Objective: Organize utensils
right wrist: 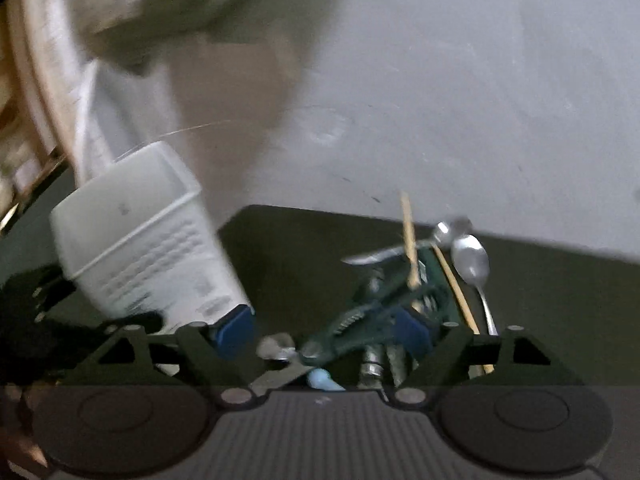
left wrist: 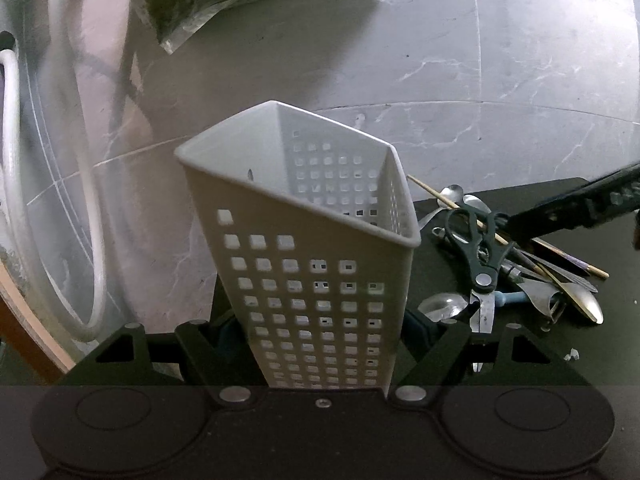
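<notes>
While still empty, holder [left wrist: 304, 248] clamped tilted in left tool [left wrist: 320, 344]; pile [left wrist: 516, 264] at three o'clock on desk [left wrist: 460, 360], untouched. Right tool [right wrist: 328, 332] wide open over scissors [right wrist: 360, 316], gripping nothing.

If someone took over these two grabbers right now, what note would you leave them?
Left gripper: shut on the white holder, which it holds tilted.
Right gripper: open, low over the utensil pile, gripping nothing.
Pile: scissors, spoons, sticks, all on the black mat beside the holder.
Done: holder looks empty.
Left: move every utensil into it.
</notes>
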Available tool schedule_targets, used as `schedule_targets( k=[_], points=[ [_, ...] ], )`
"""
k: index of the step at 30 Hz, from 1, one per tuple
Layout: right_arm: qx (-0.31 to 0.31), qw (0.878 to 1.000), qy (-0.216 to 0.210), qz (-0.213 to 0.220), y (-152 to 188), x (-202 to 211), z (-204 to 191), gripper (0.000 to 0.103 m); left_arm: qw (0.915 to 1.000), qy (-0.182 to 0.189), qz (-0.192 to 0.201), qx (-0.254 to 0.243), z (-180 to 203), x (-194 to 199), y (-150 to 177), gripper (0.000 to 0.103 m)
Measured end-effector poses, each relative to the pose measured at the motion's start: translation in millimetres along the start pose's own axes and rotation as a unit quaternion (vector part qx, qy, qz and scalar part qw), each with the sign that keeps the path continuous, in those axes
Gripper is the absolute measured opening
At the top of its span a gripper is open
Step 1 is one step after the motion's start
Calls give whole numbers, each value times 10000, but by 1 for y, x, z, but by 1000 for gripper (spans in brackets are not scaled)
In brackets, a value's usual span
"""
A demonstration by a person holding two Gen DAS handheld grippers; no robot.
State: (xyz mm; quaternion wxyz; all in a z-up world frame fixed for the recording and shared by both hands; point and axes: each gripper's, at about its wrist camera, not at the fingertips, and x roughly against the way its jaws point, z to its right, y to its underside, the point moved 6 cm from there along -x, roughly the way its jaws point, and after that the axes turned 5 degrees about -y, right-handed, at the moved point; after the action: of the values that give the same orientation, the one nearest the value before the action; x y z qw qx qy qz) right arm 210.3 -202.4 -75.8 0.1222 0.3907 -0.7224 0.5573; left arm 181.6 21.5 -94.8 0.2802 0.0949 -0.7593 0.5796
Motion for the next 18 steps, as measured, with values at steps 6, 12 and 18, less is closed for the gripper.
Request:
schedule_targets(
  k=[6,12,18],
  points=[
    [-858,9958,270,149,2,-14,47,88,10000,-53,-27,-24,1,0,-1,80],
    [-1236,9909,-465,254,0,-28,72,99,9999,-94,-79,-28,3,-1,-3,80],
    [-1794,9745,-1318,267,-1,-27,90,102,9998,-163,-109,51,2,-3,-5,81]
  ],
)
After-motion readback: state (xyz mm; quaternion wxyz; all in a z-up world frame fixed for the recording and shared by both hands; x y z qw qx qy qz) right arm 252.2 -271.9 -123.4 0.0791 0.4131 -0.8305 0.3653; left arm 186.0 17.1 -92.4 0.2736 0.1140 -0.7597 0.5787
